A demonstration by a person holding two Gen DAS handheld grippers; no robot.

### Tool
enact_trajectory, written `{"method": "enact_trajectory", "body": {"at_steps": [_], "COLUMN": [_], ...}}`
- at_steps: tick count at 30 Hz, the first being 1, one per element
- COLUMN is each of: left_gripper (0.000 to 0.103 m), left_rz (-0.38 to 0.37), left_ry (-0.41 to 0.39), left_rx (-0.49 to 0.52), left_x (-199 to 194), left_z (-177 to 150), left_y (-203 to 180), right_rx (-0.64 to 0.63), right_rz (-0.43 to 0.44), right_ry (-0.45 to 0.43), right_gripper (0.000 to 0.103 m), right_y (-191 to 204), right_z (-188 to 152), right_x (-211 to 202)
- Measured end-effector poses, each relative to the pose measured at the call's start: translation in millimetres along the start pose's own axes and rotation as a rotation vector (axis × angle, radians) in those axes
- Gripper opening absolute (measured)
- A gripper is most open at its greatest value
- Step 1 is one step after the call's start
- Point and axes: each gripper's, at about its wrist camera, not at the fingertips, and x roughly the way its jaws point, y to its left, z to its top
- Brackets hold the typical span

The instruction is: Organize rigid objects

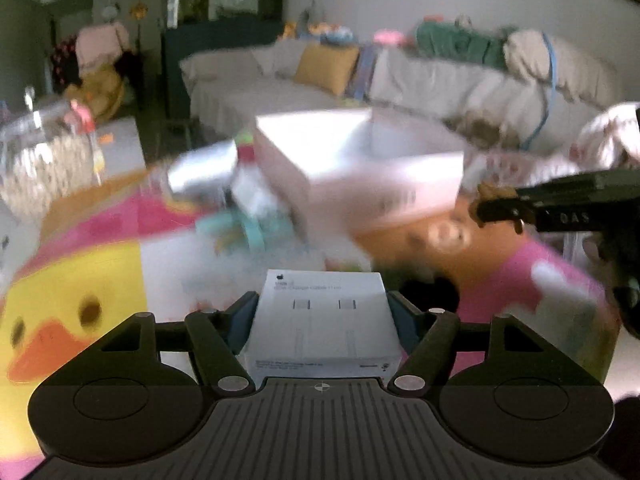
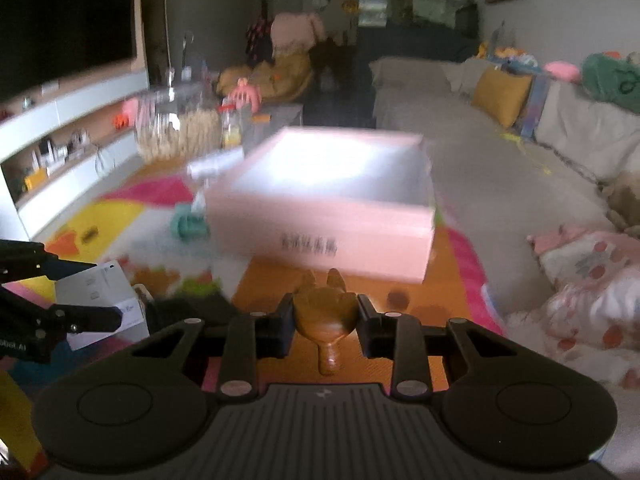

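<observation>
My left gripper [image 1: 322,312] is shut on a small white cable box [image 1: 324,320] and holds it above the colourful mat. My right gripper [image 2: 325,312] is shut on a brown wooden figure [image 2: 326,316] with two ear-like tips. An open white cardboard box [image 1: 360,168] stands ahead of both grippers and looks empty inside; it also shows in the right wrist view [image 2: 332,200]. The right gripper shows at the right edge of the left wrist view [image 1: 500,204], and the left gripper with its white box shows at the left of the right wrist view [image 2: 100,296].
Small items lie left of the open box: a silver box [image 1: 204,168], a teal object [image 1: 244,228]. A duck-patterned mat [image 1: 80,280] covers the table. A clear jar [image 2: 176,128] stands at the back left. A grey sofa [image 2: 500,160] runs along the right.
</observation>
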Motion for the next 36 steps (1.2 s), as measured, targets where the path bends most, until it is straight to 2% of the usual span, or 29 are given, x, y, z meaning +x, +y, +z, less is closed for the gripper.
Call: {"method": "enact_trajectory", "body": {"at_steps": [5, 7, 9, 10, 11, 12, 13, 15, 18, 20, 23, 26, 31, 33, 36], "left_gripper": [0.075, 0.075, 0.075, 0.075, 0.075, 0.074, 0.073, 0.072, 0.072, 0.072, 0.072, 0.072, 0.072, 0.072, 0.072], "left_rz": [-0.038, -0.057, -0.077, -0.101, -0.128, -0.15, -0.161, -0.141, -0.112, -0.087, -0.02, 0.026, -0.02, -0.035, 0.0], "left_ry": [-0.119, -0.202, -0.296, -0.31, -0.289, -0.245, -0.202, -0.175, -0.173, -0.18, -0.166, -0.11, -0.041, -0.028, -0.011], "left_rx": [0.02, 0.032, -0.009, -0.05, -0.087, -0.116, -0.137, -0.139, -0.14, -0.17, -0.251, -0.35, -0.448, -0.447, -0.426], "left_x": [4, 8, 22, 33, 48, 64, 80, 95, 98, 93, 86, 86, 100, 109, 123], "left_z": [63, 97, 134, 150, 163, 172, 176, 170, 147, 129, 100, 77, 56, 57, 61], "left_y": [-1, -5, -4, -1, 2, 5, 8, 10, 17, 28, 50, 76, 98, 97, 92], "right_rx": [0.025, 0.013, -0.005, -0.006, -0.001, 0.015, 0.034, 0.049, 0.02, 0.016, 0.052, 0.103, 0.127, 0.12, 0.099], "right_rz": [0.01, 0.002, -0.017, -0.013, -0.005, -0.017, -0.052, -0.1, -0.07, -0.084, -0.076, -0.041, -0.021, -0.027, -0.033], "right_ry": [-0.132, -0.176, -0.233, -0.256, -0.272, -0.272, -0.267, -0.272, -0.223, -0.178, -0.1, -0.054, -0.03, -0.018, -0.012], "right_gripper": [0.03, 0.03, 0.03, 0.034, 0.041, 0.06, 0.067, 0.068, 0.075, 0.075, 0.075, 0.075, 0.075, 0.075, 0.075], "right_y": [-7, -7, -6, -7, -10, -13, -16, -20, -23, -23, -25, -25, -18, -15, -12], "right_z": [34, 50, 72, 83, 92, 102, 107, 102, 69, 48, 21, 4, -9, -10, -12], "right_x": [-20, -20, -16, -12, -7, 0, 5, 7, 7, 13, 27, 36, 46, 49, 50]}}
